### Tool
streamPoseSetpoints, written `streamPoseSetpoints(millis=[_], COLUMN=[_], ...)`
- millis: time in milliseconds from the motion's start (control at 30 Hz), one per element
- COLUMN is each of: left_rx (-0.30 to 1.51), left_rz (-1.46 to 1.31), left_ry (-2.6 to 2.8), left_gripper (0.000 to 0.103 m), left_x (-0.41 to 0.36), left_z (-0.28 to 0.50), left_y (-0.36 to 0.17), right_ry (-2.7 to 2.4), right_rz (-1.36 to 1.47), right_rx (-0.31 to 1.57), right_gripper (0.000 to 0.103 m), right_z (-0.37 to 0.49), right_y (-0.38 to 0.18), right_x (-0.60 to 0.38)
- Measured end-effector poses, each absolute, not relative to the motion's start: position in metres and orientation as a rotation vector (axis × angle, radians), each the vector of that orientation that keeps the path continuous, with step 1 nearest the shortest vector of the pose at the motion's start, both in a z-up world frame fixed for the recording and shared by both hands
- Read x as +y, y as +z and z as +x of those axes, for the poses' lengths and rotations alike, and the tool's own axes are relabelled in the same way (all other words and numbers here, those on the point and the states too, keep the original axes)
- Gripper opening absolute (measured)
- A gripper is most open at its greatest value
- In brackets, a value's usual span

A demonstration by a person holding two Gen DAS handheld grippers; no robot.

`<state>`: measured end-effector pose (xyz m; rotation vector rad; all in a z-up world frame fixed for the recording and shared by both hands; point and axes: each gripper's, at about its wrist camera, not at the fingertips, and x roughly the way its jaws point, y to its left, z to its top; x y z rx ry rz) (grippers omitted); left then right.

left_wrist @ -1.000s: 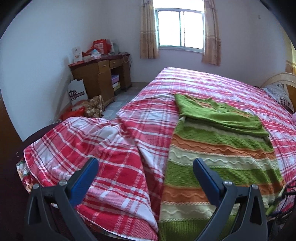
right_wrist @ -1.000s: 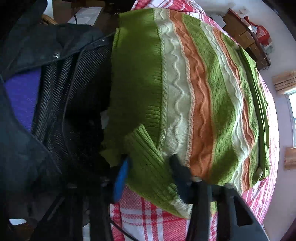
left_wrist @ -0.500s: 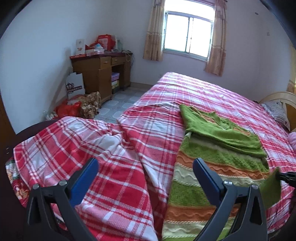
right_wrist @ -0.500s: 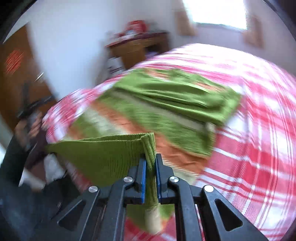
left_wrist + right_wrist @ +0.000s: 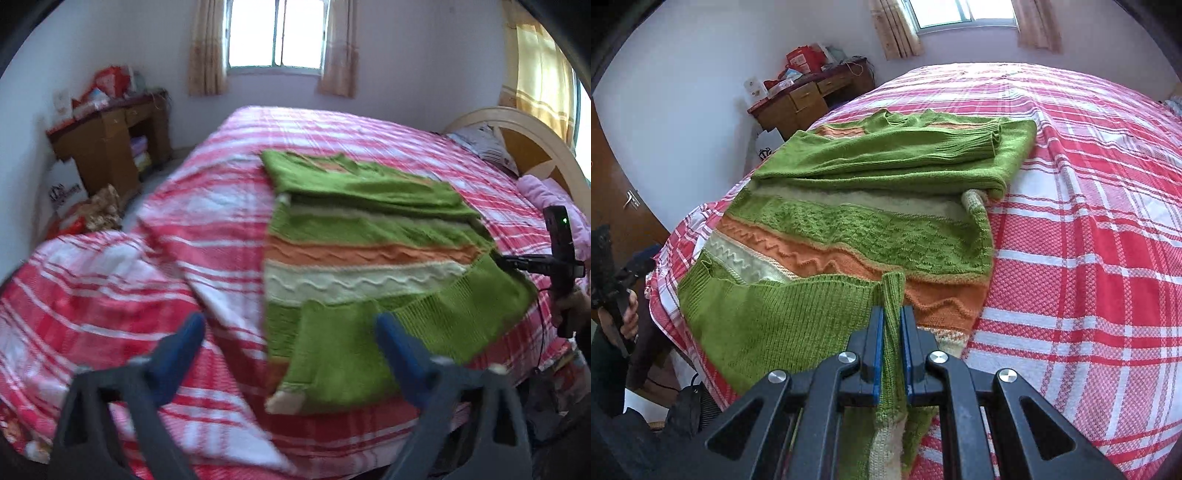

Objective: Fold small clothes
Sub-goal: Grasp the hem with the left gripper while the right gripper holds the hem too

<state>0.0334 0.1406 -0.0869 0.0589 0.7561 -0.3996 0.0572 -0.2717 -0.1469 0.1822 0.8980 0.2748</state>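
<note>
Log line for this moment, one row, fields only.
right gripper: shut on hem of green, orange and cream striped knit sweater | left gripper: open, empty | sweater on red plaid bed sheet

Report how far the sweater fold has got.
Done: both sleeves lie folded across the chest of the sweater. In hand: the right tongs are shut on the green hem, lifting it over the orange stripes. Left: lay the hem up to the shoulders; the left tongs hover open and empty above the plaid bedspread.
</note>
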Motion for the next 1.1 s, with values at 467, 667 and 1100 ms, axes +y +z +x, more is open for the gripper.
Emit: streamPoseSetpoints(millis=[467, 667, 1100], left_rx=[0.951, 0.973, 0.985], left_rz=[0.154, 0.181, 0.066], left_ry=[-0.437, -0.415, -0.382], left_gripper=[0.038, 0.041, 0.010], left_x=[0.098, 0.095, 0.111], left_z=[0.053, 0.050, 0.052], left_y=[-0.127, -0.131, -0.133], right_ry=[0.271, 0.274, 0.250], right_rz=[0.181, 0.185, 0.228], right_rx=[0.902, 0.900, 0.836], right_gripper=[0.009, 0.009, 0.009], right_z=[0.063, 0.063, 0.049], right_y=[-0.152, -0.152, -0.145], right_x=[-0.266, -0.267, -0.274])
